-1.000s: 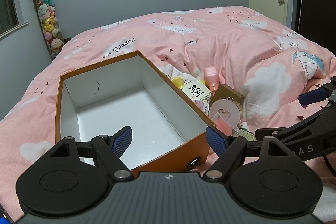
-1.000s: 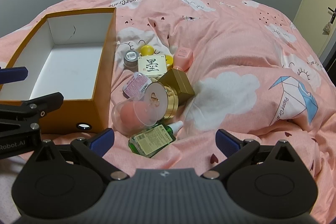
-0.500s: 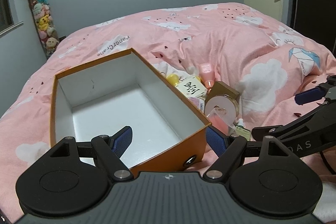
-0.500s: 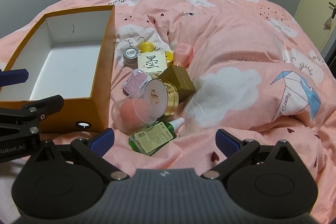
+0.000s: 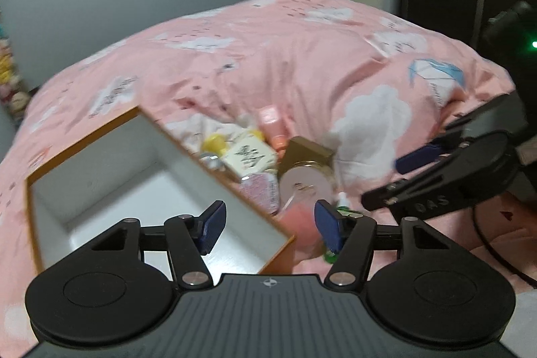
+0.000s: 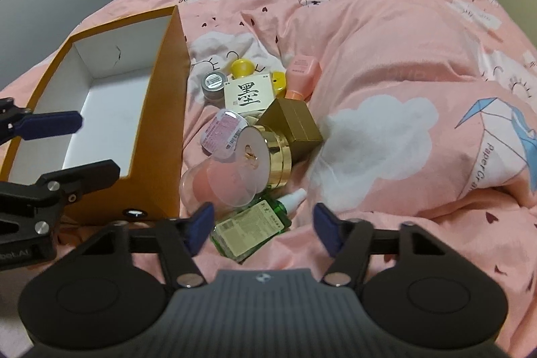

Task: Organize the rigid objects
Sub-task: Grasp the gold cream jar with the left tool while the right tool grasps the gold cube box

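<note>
Two grippers gape, holding nothing: left gripper [image 5: 266,230] over near corner of orange cardboard box [image 6: 161,136]; right gripper [image 6: 263,228] above green glass bottle [image 6: 250,228] at pile's near edge on pink duvet [image 6: 386,62]. Straddle bottle body, clench firmly, avoid clear dome.
</note>
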